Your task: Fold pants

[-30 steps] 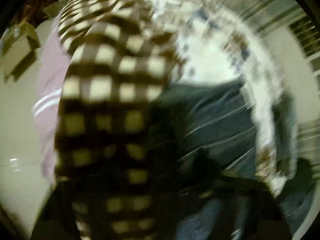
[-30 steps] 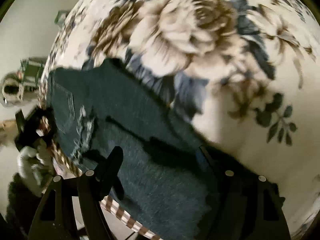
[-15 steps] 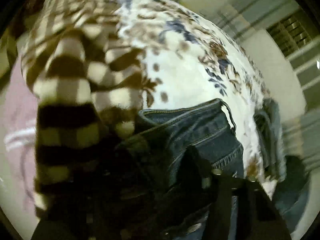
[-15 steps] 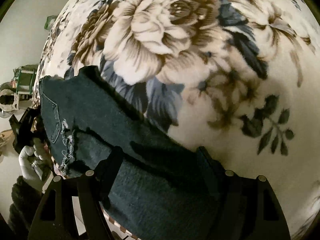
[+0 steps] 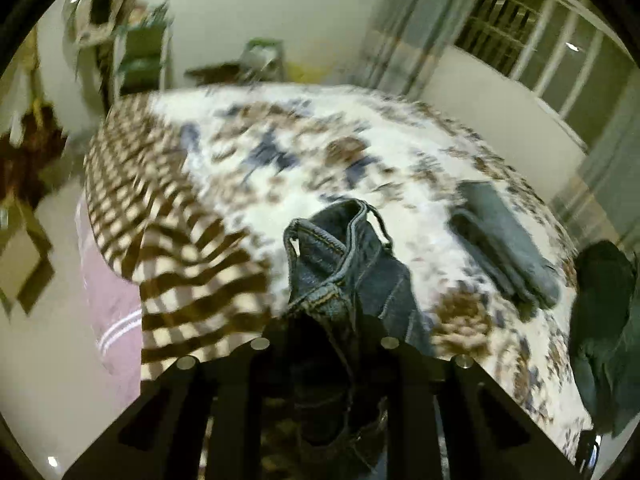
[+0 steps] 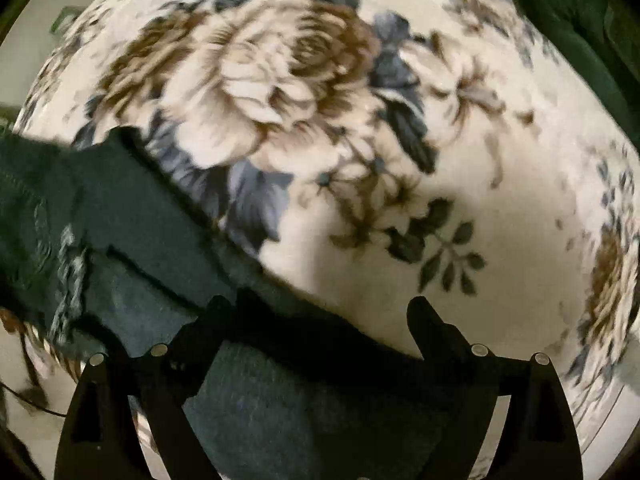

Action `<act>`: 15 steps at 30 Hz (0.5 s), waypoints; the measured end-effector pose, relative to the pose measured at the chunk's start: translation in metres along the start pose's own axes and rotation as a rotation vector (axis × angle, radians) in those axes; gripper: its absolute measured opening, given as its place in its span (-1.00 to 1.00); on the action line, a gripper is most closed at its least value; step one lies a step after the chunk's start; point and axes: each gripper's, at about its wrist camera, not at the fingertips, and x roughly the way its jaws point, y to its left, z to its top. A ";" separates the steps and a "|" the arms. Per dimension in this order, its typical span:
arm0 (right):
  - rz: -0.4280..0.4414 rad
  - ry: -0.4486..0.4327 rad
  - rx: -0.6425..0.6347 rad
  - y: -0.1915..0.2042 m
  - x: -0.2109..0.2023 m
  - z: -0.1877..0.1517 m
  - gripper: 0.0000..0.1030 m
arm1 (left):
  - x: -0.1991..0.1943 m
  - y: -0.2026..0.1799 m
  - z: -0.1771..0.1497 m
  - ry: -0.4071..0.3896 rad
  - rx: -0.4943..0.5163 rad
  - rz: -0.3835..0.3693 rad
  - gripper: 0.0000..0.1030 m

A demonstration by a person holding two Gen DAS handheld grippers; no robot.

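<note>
Dark blue jeans [image 5: 344, 256] hang bunched by the waistband from my left gripper [image 5: 328, 332]. Its jaws are closing on the denim, and the waistband is lifted above the floral bedspread [image 5: 320, 160]. In the right wrist view the pant leg [image 6: 140, 232] lies flat across the bed's lower left. My right gripper [image 6: 320, 320] points down over the leg. Its jaws are opening wide, with the dark fabric between the fingertips [image 6: 420, 312] but not pinched.
A folded pair of jeans [image 5: 504, 240] lies on the bed to the right, and a dark green garment [image 5: 604, 320] is heaped at the right edge. A brown checked blanket [image 5: 168, 220] and a pink cloth [image 5: 108, 300] drape the left side. Shelves and a window stand beyond.
My left gripper has risen and rolled with the jeans waistband, and now looks across the whole bed. The right gripper's fingers have spread wider over the pant leg.
</note>
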 end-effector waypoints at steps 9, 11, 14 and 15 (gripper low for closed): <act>0.061 -0.085 -0.062 -0.023 -0.051 -0.035 0.95 | -0.099 -0.116 -0.034 -0.067 0.218 -0.114 -0.70; 0.071 -0.103 -0.027 -0.045 -0.060 -0.043 0.95 | -0.117 -0.141 -0.052 -0.065 0.271 -0.142 -0.70; 0.076 -0.105 0.016 -0.074 -0.067 -0.053 0.95 | -0.140 -0.177 -0.085 -0.042 0.359 -0.187 -0.71; 0.074 -0.100 0.036 -0.090 -0.066 -0.056 0.95 | -0.145 -0.189 -0.099 -0.022 0.383 -0.213 -0.71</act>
